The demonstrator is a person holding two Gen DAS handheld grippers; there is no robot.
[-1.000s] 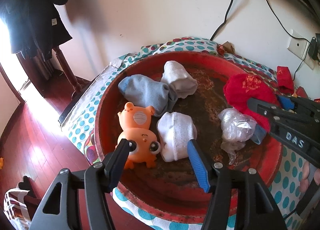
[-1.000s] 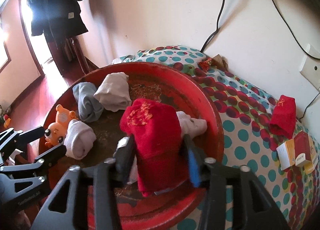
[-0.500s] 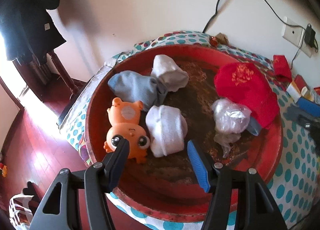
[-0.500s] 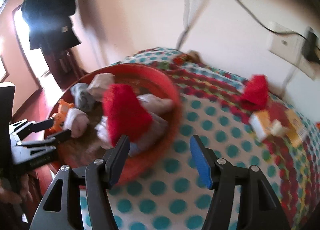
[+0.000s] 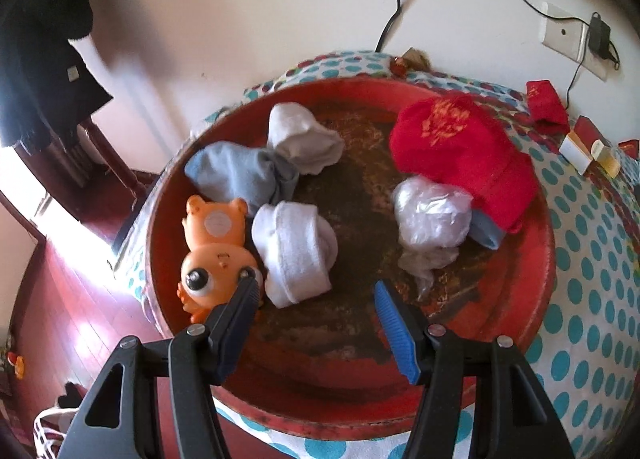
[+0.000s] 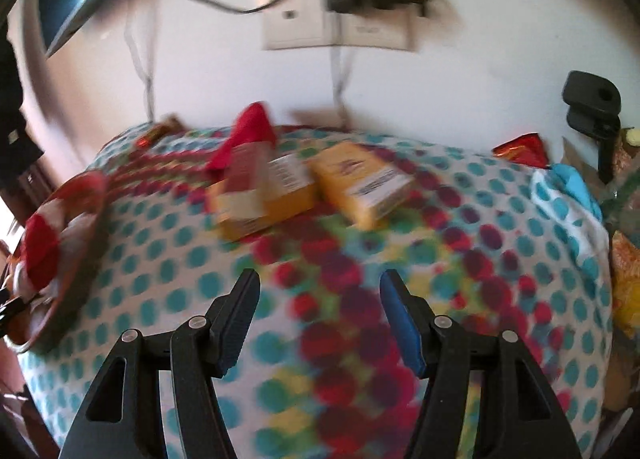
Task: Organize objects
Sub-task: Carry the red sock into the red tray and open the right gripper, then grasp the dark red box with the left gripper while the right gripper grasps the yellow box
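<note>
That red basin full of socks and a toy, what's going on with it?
A person with a two-finger gripper in each hand is sorting things on a polka-dot tablecloth. The red basin holds rolled socks, a red cloth, a plastic bag bundle and an orange toy. The left gripper hovers open over the white sock roll, holding nothing. The right gripper, its jaws just opening and empty, points at the yellow boxes outside the basin.

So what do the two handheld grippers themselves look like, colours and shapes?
Both look alike. The left gripper and right gripper each have black plastic clamp-style arms with triangular cut-outs and silver rivets, one finger with a black ribbed pad, the other with a blue ribbed pad.
</note>
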